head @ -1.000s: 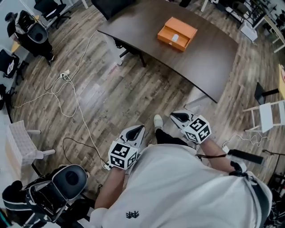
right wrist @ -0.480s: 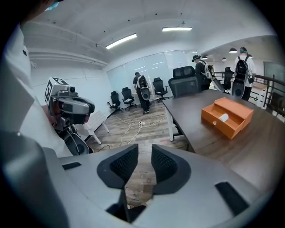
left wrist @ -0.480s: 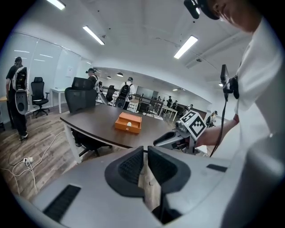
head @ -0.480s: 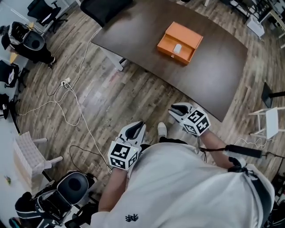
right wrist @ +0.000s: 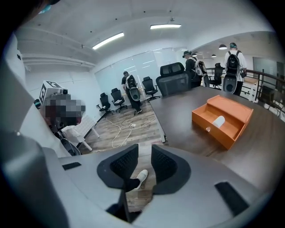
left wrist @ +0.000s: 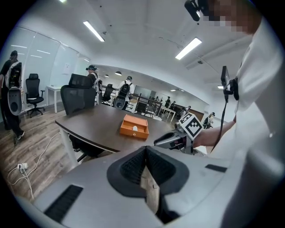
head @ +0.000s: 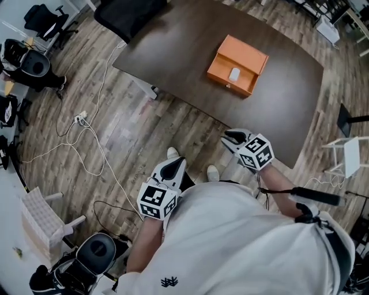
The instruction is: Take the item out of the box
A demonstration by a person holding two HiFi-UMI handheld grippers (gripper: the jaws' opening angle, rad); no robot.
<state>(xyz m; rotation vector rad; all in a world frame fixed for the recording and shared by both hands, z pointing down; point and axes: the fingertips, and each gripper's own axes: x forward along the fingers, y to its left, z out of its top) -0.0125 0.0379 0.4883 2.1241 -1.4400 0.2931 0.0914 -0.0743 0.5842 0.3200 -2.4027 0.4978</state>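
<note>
One step nearer the worktop (head: pixel 184 52), nothing held.
Fingers of the right gripper (head: pixel 232 137) are spreading, empty; those of the left gripper (head: pixel 179 164) are pressed together. The white item (head: pixel 234 74) lies in the open orange box (head: pixel 249 50), well ahead: reaching comes next.

1. The table (head: pixel 173 52) ahead of me is dark brown with a curved near edge. It stands on pale legs.
2. One thing lies directly on it: an orange box (head: pixel 237 57), open at the top, set well in from the table's edges and towards my right.
3. The table stands on a wood-plank floor (head: pixel 144 132).
4. To my left, a white cable (head: pixel 102 78) runs across the floor from beside the table's corner to a power strip (head: pixel 79 118).
5. A black chair (head: pixel 130 14) stands at the table's far left edge.
</note>
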